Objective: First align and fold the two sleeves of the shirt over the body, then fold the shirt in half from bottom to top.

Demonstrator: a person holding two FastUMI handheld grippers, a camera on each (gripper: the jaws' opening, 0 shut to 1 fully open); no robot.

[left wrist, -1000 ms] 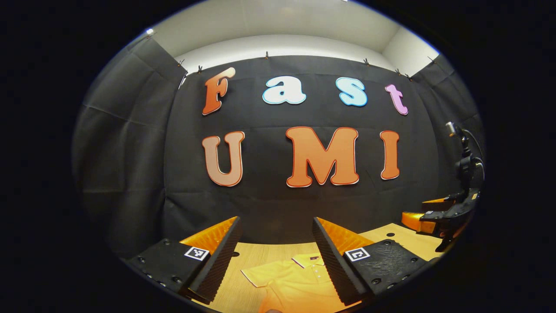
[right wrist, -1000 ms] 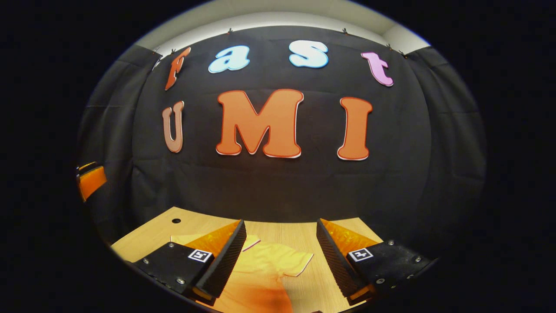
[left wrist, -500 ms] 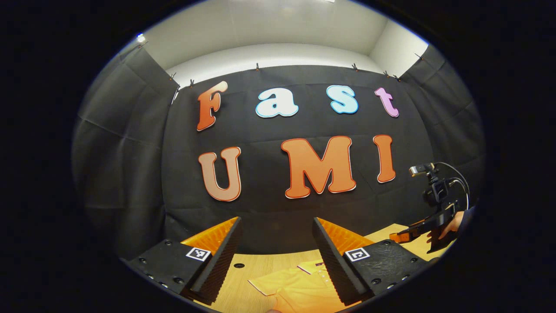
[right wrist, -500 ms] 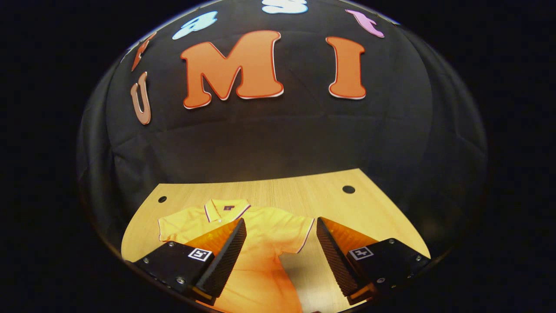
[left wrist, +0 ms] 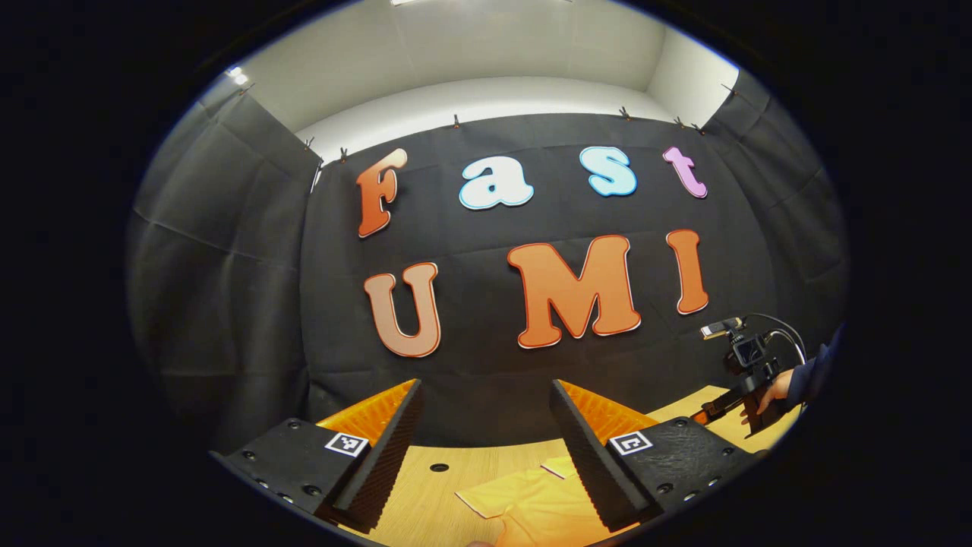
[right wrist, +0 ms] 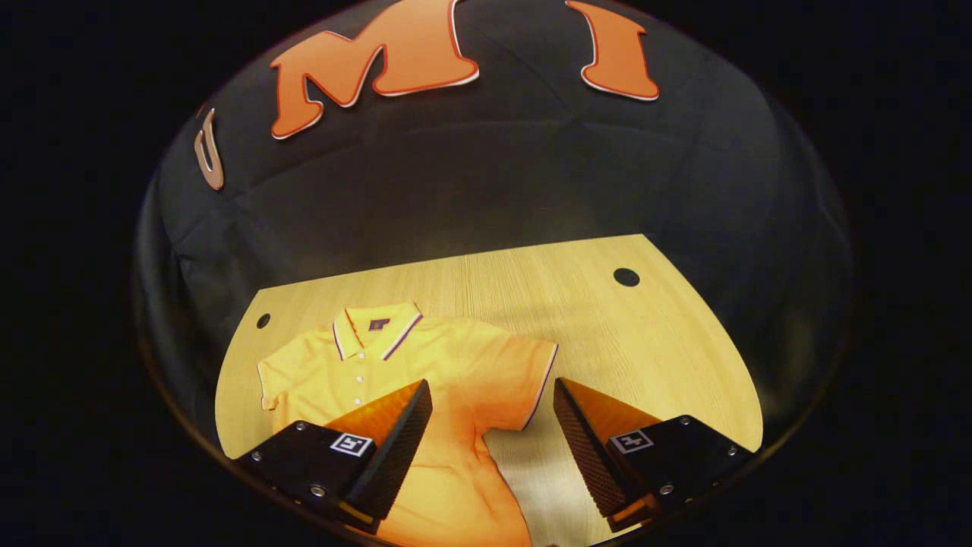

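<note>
- The counter (right wrist: pixel 668 349) carries the yellow shirt (right wrist: pixel 448 380), lying flat, collar toward the wall, sleeves spread.
- Right gripper (right wrist: pixel 492 441) hangs above the shirt's sleeve, jaws apart.
- Left gripper (left wrist: pixel 486 448), jaws apart, above the shirt.

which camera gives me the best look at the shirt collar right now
The right gripper view: the collar lies in plain sight with the shirt spread flat. In the left gripper view the collar is a sliver beside that gripper's finger.
</note>
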